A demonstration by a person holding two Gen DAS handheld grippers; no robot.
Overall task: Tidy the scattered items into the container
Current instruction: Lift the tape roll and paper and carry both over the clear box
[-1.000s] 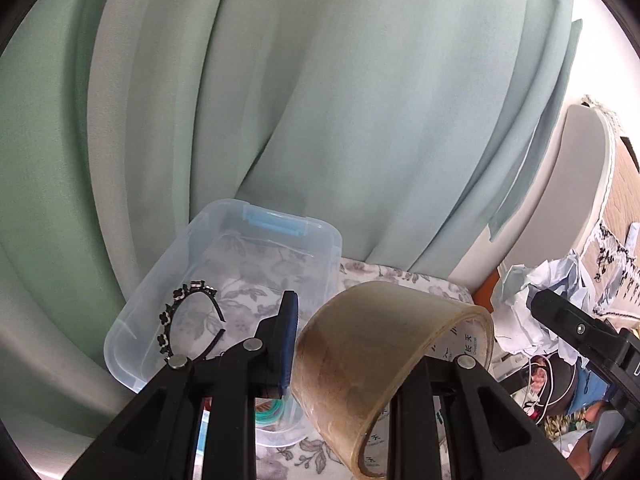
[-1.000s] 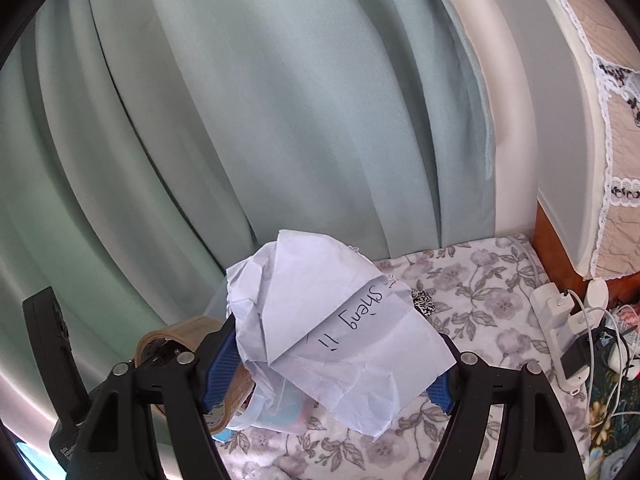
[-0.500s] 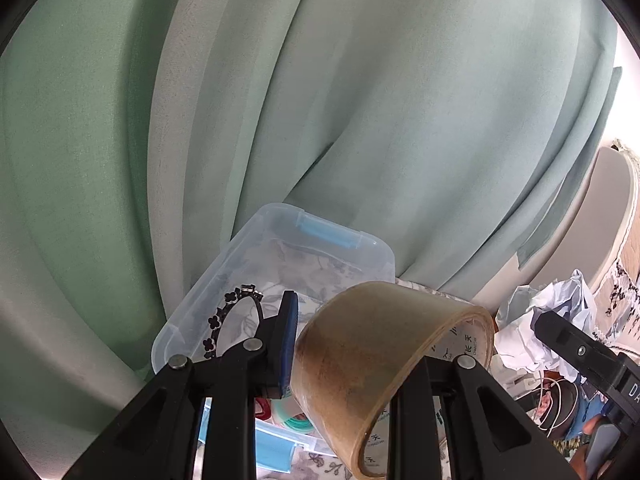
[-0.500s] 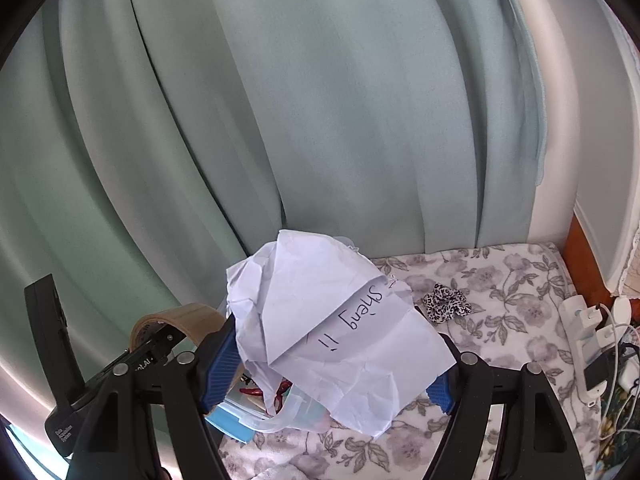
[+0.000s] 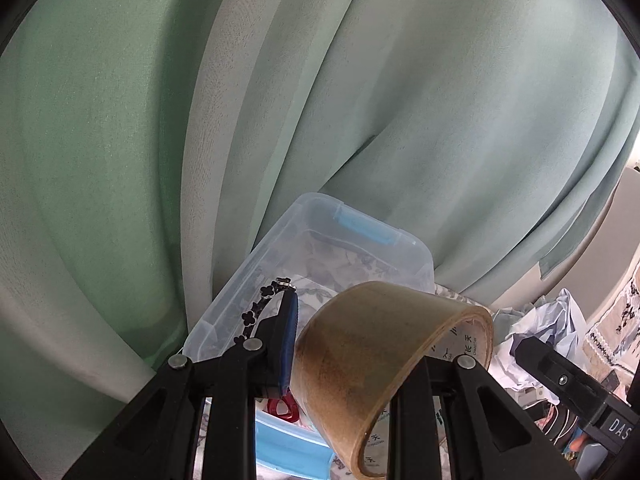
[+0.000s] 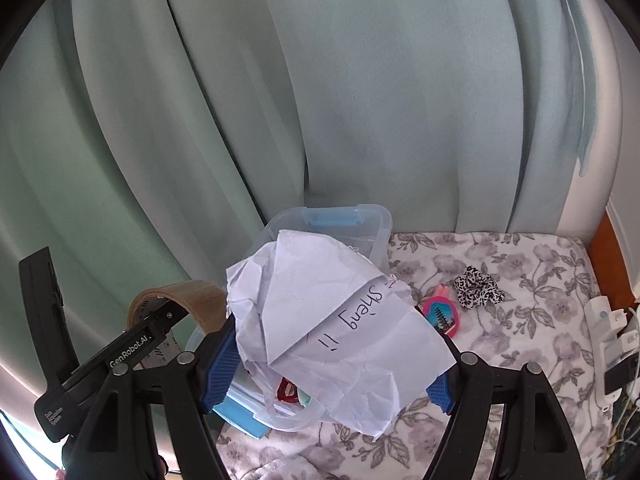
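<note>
My left gripper (image 5: 372, 356) is shut on a brown roll of packing tape (image 5: 384, 344), held just in front of and above a clear plastic bin (image 5: 320, 216) with a blue latch. A black flower headband (image 5: 260, 308) and a red clip (image 5: 284, 408) lie inside the bin. My right gripper (image 6: 328, 372) is shut on a crumpled white paper (image 6: 332, 320) with handwriting, over the bin's (image 6: 380, 220) near side. The paper hides much of the bin's inside. The tape roll (image 6: 188, 296) shows at the left of the right wrist view.
Pale green curtains (image 6: 320, 100) hang right behind the bin. On the floral blanket (image 6: 500, 360) lie a leopard scrunchie (image 6: 478, 286) and a pink item (image 6: 440, 316). A white power strip (image 6: 608, 328) with cables sits at the right edge. A blue lid (image 5: 288, 448) lies under the bin's near end.
Both grippers have swung toward the bin, which now sits nearer the middle of each view. The scrunchie and pink item have come into the right wrist view. Both grips are unchanged.
</note>
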